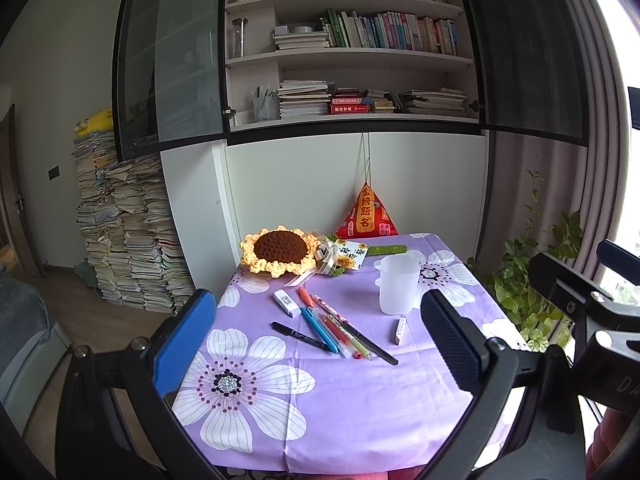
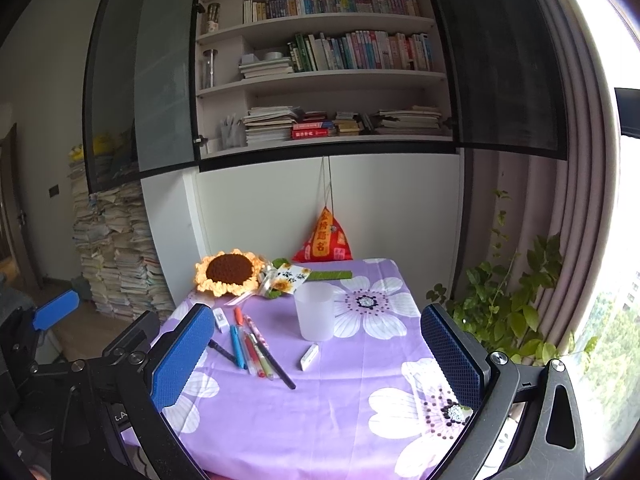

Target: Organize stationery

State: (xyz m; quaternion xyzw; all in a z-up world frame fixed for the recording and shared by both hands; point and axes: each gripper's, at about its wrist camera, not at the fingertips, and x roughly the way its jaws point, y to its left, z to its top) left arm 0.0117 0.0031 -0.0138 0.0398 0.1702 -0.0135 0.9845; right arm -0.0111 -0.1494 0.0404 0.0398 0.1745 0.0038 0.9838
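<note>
Several pens (image 1: pixel 340 326) lie in a loose bunch on the purple flowered tablecloth (image 1: pixel 360 400): a black marker (image 1: pixel 300 336), a blue pen (image 1: pixel 318 328), red and yellow-green pens, and a long black one. A white correction tape (image 1: pixel 287 303) lies left of them, and a small white eraser (image 1: pixel 400 330) to the right. A frosted plastic cup (image 1: pixel 398 285) stands upright behind. The pens (image 2: pixel 256 350), cup (image 2: pixel 315 311) and eraser (image 2: pixel 309 356) also show in the right wrist view. My left gripper (image 1: pixel 316 346) and right gripper (image 2: pixel 316 354) are both open, empty, held above the table's near side.
A crocheted sunflower (image 1: pixel 282 250) with a card and green stem lies at the table's back. A red pyramid pouch (image 1: pixel 367 214) hangs by the white cabinet. Stacks of books (image 1: pixel 128 236) stand left on the floor. A leafy plant (image 1: pixel 536 280) and curtain are to the right.
</note>
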